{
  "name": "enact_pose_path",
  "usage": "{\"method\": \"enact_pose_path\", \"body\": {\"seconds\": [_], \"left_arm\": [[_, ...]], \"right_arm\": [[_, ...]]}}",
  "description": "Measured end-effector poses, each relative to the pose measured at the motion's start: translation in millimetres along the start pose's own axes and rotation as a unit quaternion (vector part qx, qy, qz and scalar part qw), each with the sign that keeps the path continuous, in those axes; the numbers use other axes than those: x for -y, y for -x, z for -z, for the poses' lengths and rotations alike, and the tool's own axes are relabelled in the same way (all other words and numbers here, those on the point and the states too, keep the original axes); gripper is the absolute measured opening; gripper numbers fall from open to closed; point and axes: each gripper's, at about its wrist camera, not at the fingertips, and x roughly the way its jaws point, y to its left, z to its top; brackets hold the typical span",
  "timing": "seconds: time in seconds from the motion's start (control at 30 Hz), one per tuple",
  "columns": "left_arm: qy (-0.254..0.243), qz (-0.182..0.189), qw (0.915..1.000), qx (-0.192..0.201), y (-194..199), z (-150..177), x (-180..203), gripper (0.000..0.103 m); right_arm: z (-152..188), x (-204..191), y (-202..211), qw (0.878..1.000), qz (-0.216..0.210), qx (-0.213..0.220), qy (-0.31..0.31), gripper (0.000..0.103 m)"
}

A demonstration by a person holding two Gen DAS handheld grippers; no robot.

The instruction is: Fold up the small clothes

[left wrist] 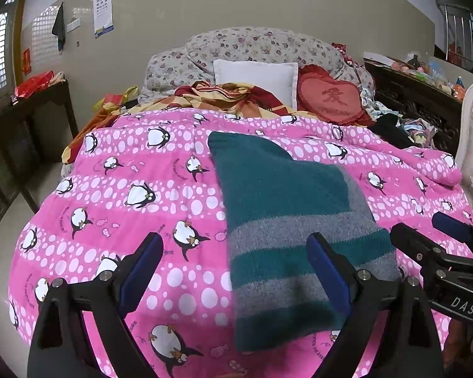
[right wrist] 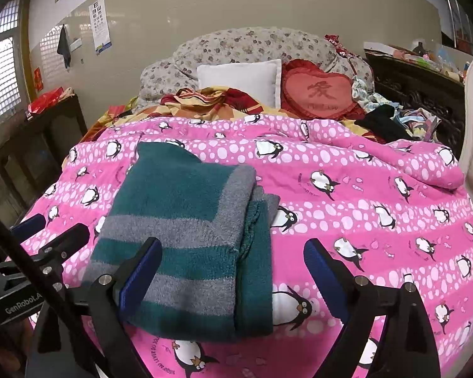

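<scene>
Sweater folded lengthwise on quilt (sleeve tucked under); left hand-held gripper and right hand-held gripper spread, empty. Next, probably: crosswise fold from the near hem.

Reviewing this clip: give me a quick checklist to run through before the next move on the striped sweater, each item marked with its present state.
1. Left gripper jaws open, nothing held: ok.
2. Right gripper jaws open, nothing held: ok.
3. Teal and grey sweater lies folded on the pink penguin quilt: ok.
4. Folded edges aligned: not ok, lower layers stick out on its right side.
5. Fold finished, no further fold needed: cannot tell.
6. Other clothes within reach near the heart cushion: cannot tell.
</scene>
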Motion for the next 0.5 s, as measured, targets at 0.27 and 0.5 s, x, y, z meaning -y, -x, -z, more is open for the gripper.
{"method": "enact_pose_path", "body": {"seconds": [0.27, 0.5], "left_arm": [[0.001, -0.003, 1.0000, 0.001, -0.3, 1.1, -1.5, 0.092], [0.001, -0.003, 1.0000, 0.000, -0.7, 1.5, -1.1, 0.092]], "right_arm": [[1.2, -1.3, -1.1, 1.000, -0.001, -0.001, 0.001, 0.094], [2.8, -3.2, -2.8, 1.000, -0.002, -0.004, 0.002, 0.094]]}}
